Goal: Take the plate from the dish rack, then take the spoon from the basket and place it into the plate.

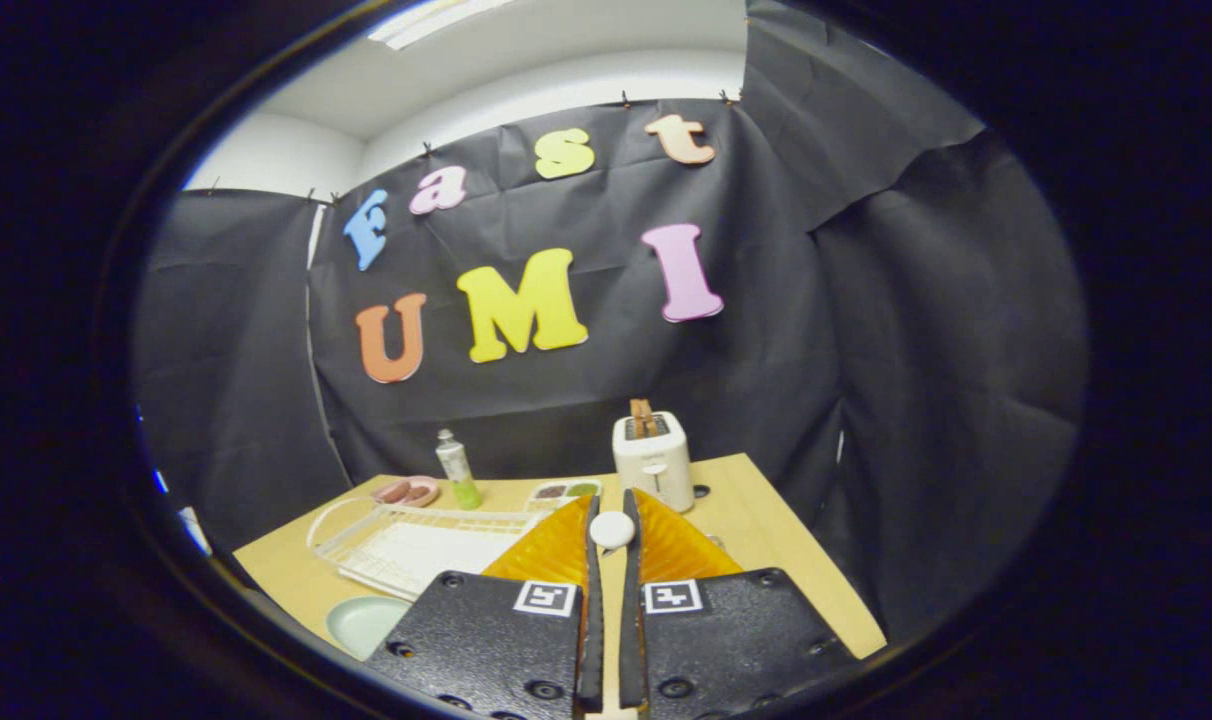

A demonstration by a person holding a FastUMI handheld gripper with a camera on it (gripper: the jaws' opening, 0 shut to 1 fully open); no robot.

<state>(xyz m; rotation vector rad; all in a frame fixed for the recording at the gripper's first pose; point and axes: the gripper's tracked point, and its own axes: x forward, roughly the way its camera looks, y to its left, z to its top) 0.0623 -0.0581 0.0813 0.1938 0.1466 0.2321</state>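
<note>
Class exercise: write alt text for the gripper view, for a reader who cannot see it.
The claw is shut on a white spoon above a wooden table. A pale green plate lies to its left by a white dish rack; a toaster stands beyond.

cam: rides on gripper (611, 528), looks forward along both fingers | pose: raised above wooden table (766, 540), pitched slightly down, facing booth's back wall | range: fingers close up, toaster (653, 460) near, wall far
</note>
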